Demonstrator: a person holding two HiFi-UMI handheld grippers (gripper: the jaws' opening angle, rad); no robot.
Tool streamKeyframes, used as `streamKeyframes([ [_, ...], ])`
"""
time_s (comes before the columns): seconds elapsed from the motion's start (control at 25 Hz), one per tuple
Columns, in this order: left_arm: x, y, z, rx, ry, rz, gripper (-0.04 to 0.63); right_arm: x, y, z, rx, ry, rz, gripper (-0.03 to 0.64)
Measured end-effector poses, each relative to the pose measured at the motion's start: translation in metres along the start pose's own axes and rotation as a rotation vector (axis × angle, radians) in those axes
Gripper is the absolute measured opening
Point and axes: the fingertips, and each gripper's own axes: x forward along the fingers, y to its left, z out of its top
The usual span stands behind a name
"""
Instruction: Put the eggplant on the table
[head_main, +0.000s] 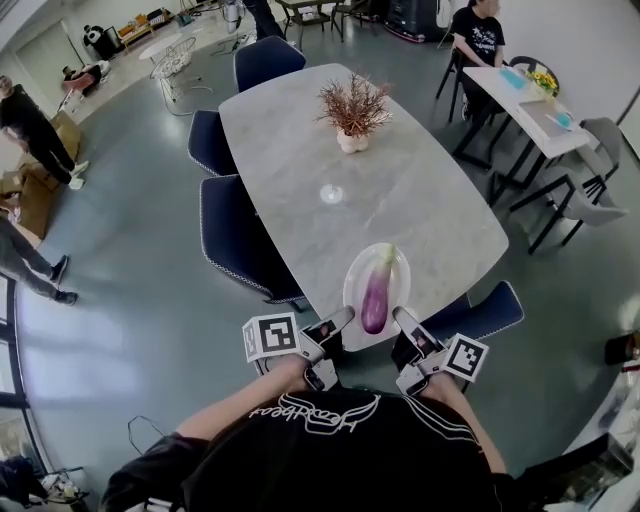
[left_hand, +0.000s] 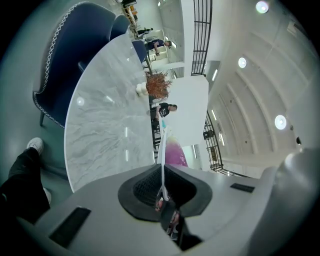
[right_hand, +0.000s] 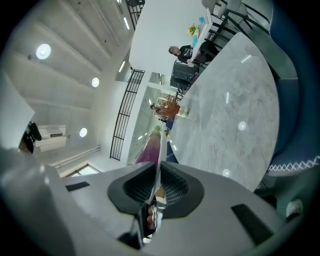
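free: table (head_main: 420, 200) middle | blocking: potted plant (head_main: 352, 112) far end

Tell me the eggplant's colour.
The eggplant is purple with a green tip; the head view shows it best.

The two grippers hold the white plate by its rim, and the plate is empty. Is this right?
Not quite. The plate is not empty: a purple eggplant lies on it, as the head view shows. The left gripper and the right gripper do hold it by its rim.
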Motion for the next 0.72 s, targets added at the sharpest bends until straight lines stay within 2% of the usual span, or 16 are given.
streamKeyframes([
  [0.16,0.018,0.006,0.026,0.007,0.03,0.011,0.018,0.019,-0.011,0.017,-0.001,-0.022,-0.024,0.034],
  [0.72,0.053,0.029,0.078,-0.005,0.106,0.068,0.018,0.063,-0.042,0.048,0.061,-0.078,-0.078,0.034],
])
